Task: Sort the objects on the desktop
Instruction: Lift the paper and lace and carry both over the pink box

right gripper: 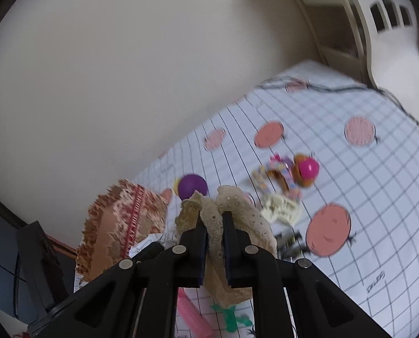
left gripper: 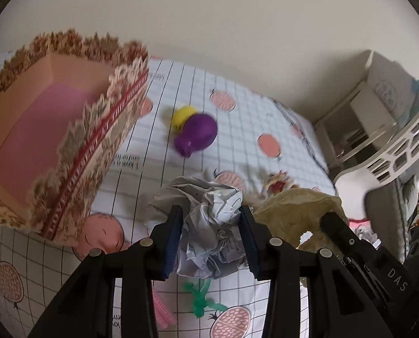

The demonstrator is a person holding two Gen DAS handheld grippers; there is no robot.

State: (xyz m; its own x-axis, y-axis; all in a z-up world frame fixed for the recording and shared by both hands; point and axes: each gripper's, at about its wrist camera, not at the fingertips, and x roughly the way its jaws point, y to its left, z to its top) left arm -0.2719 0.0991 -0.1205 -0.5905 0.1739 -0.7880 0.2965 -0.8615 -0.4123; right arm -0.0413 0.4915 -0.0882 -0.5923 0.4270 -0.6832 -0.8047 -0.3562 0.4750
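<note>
My left gripper (left gripper: 209,225) is shut on a crumpled ball of grey-white paper (left gripper: 209,222), held above the patterned tablecloth (left gripper: 237,129). A lace-trimmed box with a pink floor (left gripper: 49,140) stands to its left. My right gripper (right gripper: 215,239) is shut on a cream lace cloth (right gripper: 234,214), lifted off the table; the same beige cloth (left gripper: 296,211) shows to the right of the paper in the left wrist view. A purple toy (left gripper: 196,133) and a yellow one (left gripper: 182,115) lie further back on the cloth.
A green twist tie (left gripper: 201,298) and a pink comb-like piece (left gripper: 161,309) lie below the grippers. Small colourful trinkets (right gripper: 291,174) with a pink ball sit mid-table. A white lattice chair (left gripper: 389,152) and shelf stand at the right; the wall is behind the table.
</note>
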